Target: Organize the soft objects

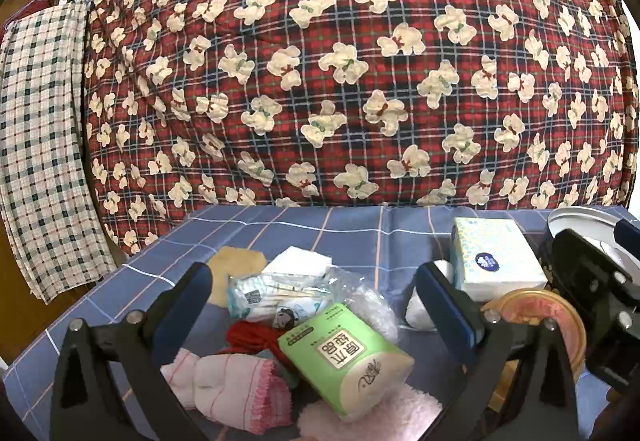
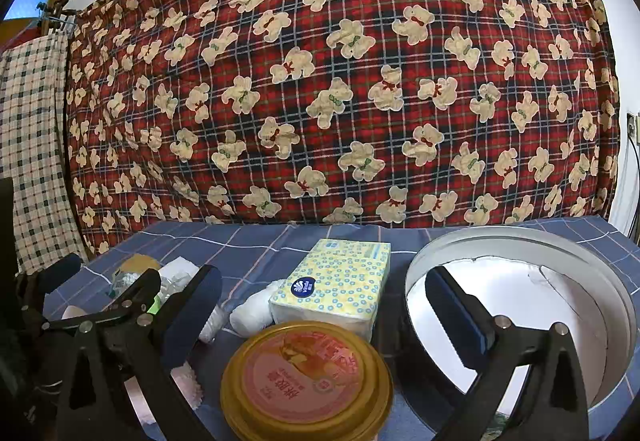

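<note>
My left gripper [image 1: 312, 273] hangs open over a heap on the blue checked tablecloth [image 1: 280, 225], touching nothing. The heap holds a green tissue pack [image 1: 344, 361], a clear bag of small packets [image 1: 276, 293], red yarn [image 1: 252, 333], a folded pink-and-white cloth [image 1: 236, 381] and a fluffy pink towel [image 1: 372, 413]. My right gripper [image 2: 324, 275] is open too. Between and beyond its fingers are a gold-rimmed tin [image 2: 308, 381], a yellow dotted tissue pack [image 2: 336, 285] and a rolled white cloth [image 2: 252, 313].
A round white bin [image 2: 520, 281], open at the top, stands at the right end of the table beside the right finger. A red plaid bear-print quilt [image 2: 340, 81] hangs as a wall right behind the table. A checked cloth [image 1: 40, 141] hangs at the left.
</note>
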Available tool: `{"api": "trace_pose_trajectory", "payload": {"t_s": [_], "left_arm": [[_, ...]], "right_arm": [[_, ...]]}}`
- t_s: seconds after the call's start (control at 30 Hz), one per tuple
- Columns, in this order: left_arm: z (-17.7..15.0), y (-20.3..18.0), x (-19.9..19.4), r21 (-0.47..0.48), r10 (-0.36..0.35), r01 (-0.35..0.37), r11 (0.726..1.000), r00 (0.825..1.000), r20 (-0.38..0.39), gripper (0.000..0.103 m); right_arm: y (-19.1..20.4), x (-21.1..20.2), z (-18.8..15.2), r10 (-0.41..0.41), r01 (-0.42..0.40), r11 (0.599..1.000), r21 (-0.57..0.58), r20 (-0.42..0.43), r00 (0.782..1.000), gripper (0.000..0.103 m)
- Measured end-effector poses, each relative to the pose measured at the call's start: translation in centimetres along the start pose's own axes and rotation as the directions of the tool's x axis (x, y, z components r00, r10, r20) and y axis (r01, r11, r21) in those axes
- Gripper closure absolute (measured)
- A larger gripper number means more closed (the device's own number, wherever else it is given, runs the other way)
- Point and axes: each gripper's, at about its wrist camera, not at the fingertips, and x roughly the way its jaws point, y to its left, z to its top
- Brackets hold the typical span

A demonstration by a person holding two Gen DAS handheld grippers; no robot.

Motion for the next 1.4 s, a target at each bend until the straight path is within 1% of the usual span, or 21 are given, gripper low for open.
{"api": "trace_pose_trajectory", "payload": {"t_s": [1.4], "left_arm": [[-0.05, -0.03, 0.05, 0.001, 0.0, 0.0, 1.0, 1.0, -0.001, 0.0]], "right_arm": [[0.33, -0.21, -0.03, -0.001, 0.001, 1.0, -0.003, 0.008, 1.0, 0.0]]}}
